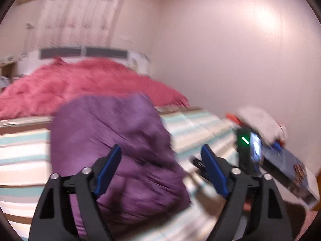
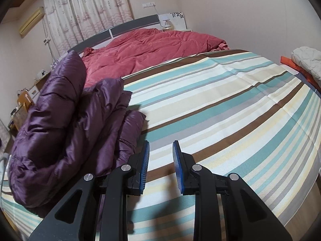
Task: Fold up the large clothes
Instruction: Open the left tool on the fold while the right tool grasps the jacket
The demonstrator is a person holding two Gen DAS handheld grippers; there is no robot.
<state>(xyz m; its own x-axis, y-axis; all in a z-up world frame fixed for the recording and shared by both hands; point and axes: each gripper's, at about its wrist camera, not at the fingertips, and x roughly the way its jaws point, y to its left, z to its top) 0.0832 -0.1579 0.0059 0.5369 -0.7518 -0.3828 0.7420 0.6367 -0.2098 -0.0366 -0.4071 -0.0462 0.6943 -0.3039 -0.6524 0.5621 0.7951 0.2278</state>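
A: Your left gripper (image 1: pixel 161 160) is spread wide, holding nothing; the purple jacket (image 1: pixel 118 150) bulks just ahead between its fingers

B: Right gripper (image 2: pixel 161 164) is part open, empty, over the striped sheet (image 2: pixel 230 110); jacket just left; still bunched, so you need a hem grasp next

No text, label, brand or number can be read in either view. The left wrist view is smeared by motion blur, so the lit screen (image 1: pixel 255 147) and the printed box (image 1: pixel 297 177) at the right show only shapeless patches. In the right wrist view the brown box (image 2: pixel 25 100) beside the bed bears a pale mark, too small to make out as letters.
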